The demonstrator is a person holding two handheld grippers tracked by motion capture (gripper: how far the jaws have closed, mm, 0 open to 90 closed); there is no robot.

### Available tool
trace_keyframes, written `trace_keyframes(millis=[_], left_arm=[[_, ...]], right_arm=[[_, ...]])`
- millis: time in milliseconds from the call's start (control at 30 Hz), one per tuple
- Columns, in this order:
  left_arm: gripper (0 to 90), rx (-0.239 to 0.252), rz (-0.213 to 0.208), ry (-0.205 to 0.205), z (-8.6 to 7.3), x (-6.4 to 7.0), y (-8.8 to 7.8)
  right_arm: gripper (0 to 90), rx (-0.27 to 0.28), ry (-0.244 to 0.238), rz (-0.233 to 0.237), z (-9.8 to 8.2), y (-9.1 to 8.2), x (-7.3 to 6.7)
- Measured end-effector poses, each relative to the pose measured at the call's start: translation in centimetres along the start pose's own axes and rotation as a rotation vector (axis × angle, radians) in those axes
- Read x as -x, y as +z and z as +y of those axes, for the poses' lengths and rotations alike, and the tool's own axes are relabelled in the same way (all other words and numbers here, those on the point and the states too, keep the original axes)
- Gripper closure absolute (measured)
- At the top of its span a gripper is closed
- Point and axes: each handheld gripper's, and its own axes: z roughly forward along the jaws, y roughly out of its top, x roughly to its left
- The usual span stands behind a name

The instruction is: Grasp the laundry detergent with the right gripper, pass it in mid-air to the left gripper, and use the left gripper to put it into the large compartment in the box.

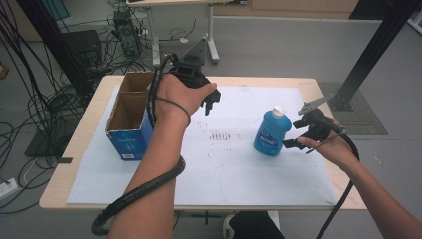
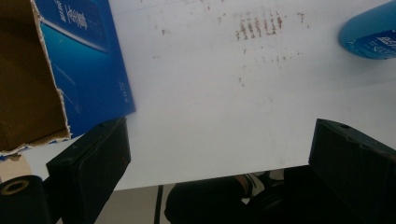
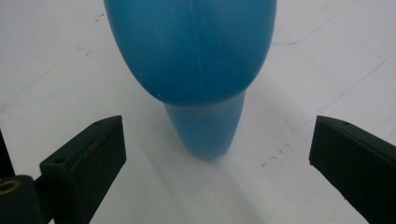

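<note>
A blue plastic bottle [image 1: 271,132] with a white cap stands upright on the white sheet [image 1: 239,169], right of centre. My right gripper [image 1: 297,134] sits just right of it, open, with its jaws level with the bottle's lower body. In the right gripper view the bottle [image 3: 191,46] looms just ahead of the open right gripper [image 3: 217,154], with nothing between the jaws. An open blue cardboard box [image 1: 130,117] stands at the sheet's left. My left gripper [image 1: 211,101] hovers open and empty above the sheet, right of the box. The left gripper view shows the box [image 2: 84,60], the bottle [image 2: 369,37] and the left gripper [image 2: 219,154].
The sheet covers most of a wooden table [image 1: 79,149]. Reddish smudges [image 1: 221,135] mark its middle. Cables [image 1: 30,99] and dark equipment lie on the floor at the left. A black post [image 1: 370,50] rises at the right, and another table [image 1: 164,10] stands behind.
</note>
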Motion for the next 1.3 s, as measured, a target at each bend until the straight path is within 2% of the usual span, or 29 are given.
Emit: trace_keyframes(millis=[333, 600, 1300], left_arm=[[6.0, 0.000, 0.000, 0.001, 0.0, -0.1, 0.1], [5.9, -0.002, -0.001, -0.002, 0.0, -0.2, 0.1], [5.9, 0.004, 0.006, -0.007, -0.2, -0.3, 0.2]], right_arm=[[3.1, 0.079, -0.001, -0.030, -0.5, 1.5, -0.7], [3.0, 0.116, -0.019, -0.057, -0.5, 2.3, -1.1], [2.6, 0.221, 0.000, -0.075, -1.2, 4.6, -1.7]])
